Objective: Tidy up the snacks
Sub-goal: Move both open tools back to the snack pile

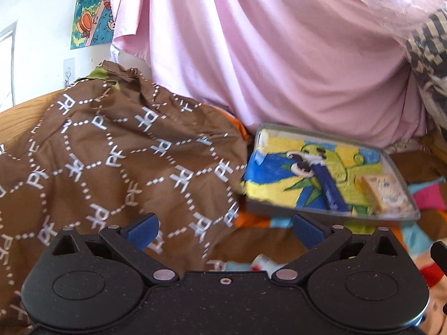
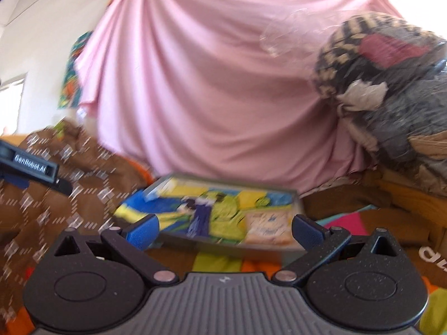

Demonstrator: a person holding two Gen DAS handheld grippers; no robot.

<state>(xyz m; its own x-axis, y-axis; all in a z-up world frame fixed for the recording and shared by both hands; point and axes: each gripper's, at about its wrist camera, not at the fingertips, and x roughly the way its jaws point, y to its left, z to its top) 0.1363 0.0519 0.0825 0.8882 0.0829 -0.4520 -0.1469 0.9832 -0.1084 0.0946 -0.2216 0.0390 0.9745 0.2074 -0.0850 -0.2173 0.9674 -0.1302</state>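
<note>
Both grippers, left and right, stand spread and empty. The tray lies just ahead, snack packet inside. Recommend a slow, square approach.

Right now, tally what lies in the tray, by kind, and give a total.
Blue stick-shaped packet: 1
Beige snack packet with blue print: 1
Total: 2, both lying on the colourful drawing that lines the grey tray. Both grippers are open and empty.
</note>
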